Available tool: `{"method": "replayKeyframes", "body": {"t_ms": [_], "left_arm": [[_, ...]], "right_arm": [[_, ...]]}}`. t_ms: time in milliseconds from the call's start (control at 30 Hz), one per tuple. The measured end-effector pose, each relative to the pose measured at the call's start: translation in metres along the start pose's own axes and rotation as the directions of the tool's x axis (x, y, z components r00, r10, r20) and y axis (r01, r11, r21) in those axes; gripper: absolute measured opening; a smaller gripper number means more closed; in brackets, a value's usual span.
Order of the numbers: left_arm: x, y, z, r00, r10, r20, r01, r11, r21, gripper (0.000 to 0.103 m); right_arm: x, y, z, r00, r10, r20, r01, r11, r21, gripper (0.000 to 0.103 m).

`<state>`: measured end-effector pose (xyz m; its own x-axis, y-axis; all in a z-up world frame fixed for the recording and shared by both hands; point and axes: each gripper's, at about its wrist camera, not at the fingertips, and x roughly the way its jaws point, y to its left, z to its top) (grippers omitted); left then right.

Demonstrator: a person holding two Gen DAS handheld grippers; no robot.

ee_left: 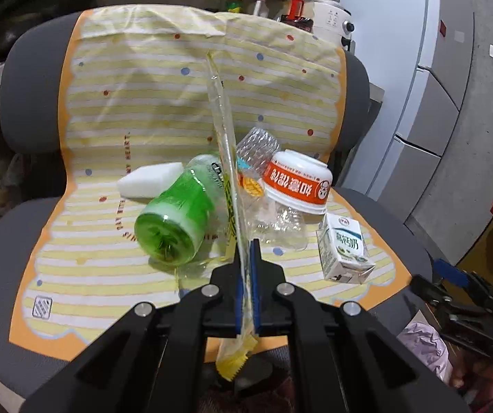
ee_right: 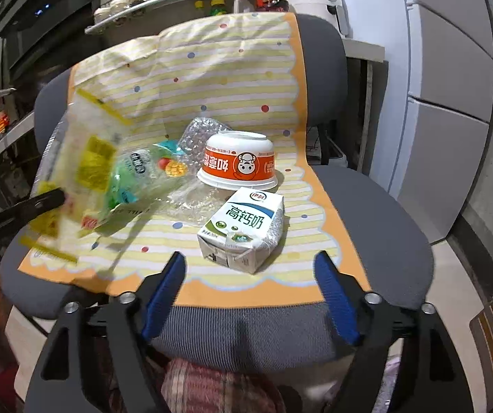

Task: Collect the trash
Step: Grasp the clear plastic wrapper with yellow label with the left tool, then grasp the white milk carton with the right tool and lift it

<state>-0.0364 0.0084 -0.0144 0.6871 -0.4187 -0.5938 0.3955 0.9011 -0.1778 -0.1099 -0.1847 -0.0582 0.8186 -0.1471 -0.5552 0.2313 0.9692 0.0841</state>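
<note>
Left wrist: left tool [ee_left: 246, 268] pinches wrapper [ee_left: 224, 158] over cloth-draped chair [ee_left: 29, 79]; right tool [ee_right: 249, 268] gapes.

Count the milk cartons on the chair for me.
1. The milk carton lies at the cloth's front right, near the open right gripper, in front of the upturned bowl. Clutter may hide more.

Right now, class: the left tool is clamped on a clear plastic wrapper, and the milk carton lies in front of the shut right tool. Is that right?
Not quite. The right tool is open, as the right wrist view shows. The left tool is clamped on the wrapper, and the milk carton lies in front of the right tool.
</note>
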Motion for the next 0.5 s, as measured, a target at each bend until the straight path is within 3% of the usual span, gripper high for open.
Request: {"method": "replayKeyframes", "body": {"t_ms": [233, 500], "left_arm": [[0.003, 0.000, -0.005, 1.000, -0.016, -0.009, 0.016, 1.000, 0.008, 0.002], [-0.015, 0.008, 0.002, 0.998, 0.006, 0.057, -0.006, 1.000, 0.001, 0.002]], "right_arm": [[0.062, 0.018, 0.001, 0.997, -0.059, -0.047, 0.060, 0.998, 0.003, 0.088], [0.104, 0.008, 0.007, 0.990, -0.099, -0.103, 0.107, 0.991, 0.074, 0.088]]}}
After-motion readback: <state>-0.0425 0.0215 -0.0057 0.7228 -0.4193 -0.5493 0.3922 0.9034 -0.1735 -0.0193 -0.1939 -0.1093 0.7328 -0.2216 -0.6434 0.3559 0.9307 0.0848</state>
